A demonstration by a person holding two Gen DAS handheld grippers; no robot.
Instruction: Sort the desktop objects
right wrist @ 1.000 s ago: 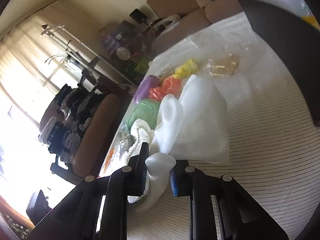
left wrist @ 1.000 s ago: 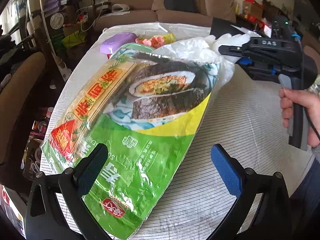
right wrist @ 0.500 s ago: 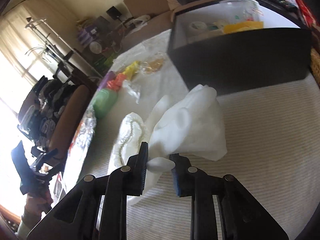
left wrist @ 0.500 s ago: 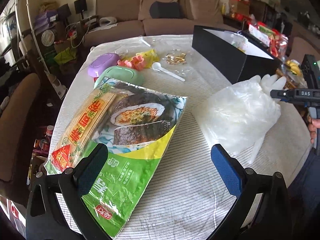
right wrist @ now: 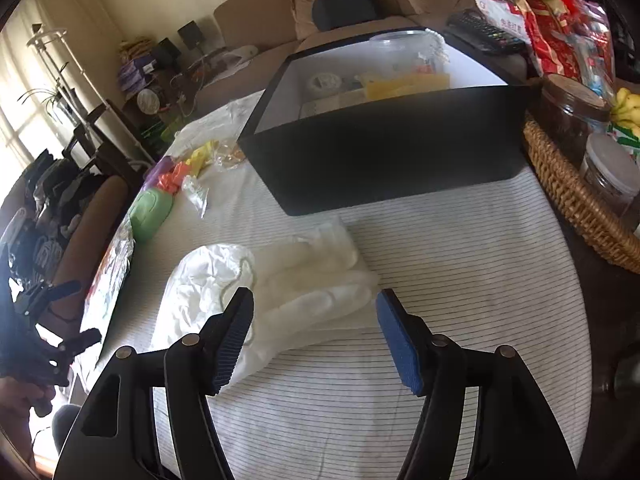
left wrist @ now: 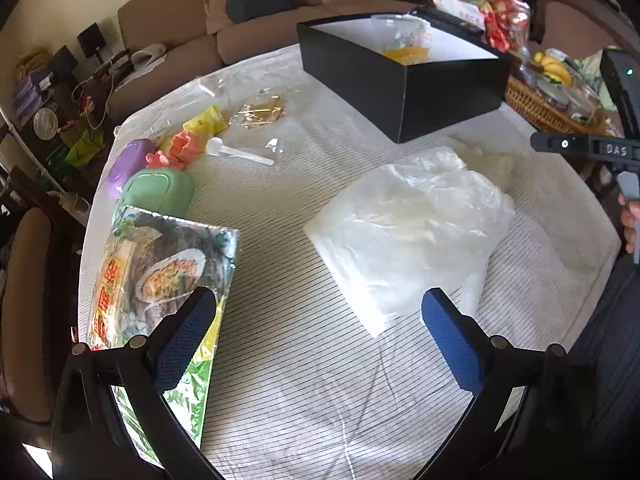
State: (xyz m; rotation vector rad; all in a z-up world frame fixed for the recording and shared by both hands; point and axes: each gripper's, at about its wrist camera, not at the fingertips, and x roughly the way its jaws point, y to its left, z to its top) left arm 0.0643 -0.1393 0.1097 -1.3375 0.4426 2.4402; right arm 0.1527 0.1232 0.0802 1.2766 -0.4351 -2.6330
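A clear bag of white gloves lies flat on the striped cloth, just in front of the black box. My right gripper hovers over the near end of the glove bag. Its jaws are opening and the pads do not touch the bag. My left gripper is open and holds nothing, above bare cloth between the glove bag and the green seaweed packet. The open box holds several small items.
At the table's far left sit a green case, a purple case, orange clips, a white spoon and small packets. A wicker basket with jars and bananas stands right of the box. A sofa lies behind.
My right gripper carried the glove bag right towards the box, set it down and let go as its jaws spread. My left gripper moved right, off the seaweed packet.
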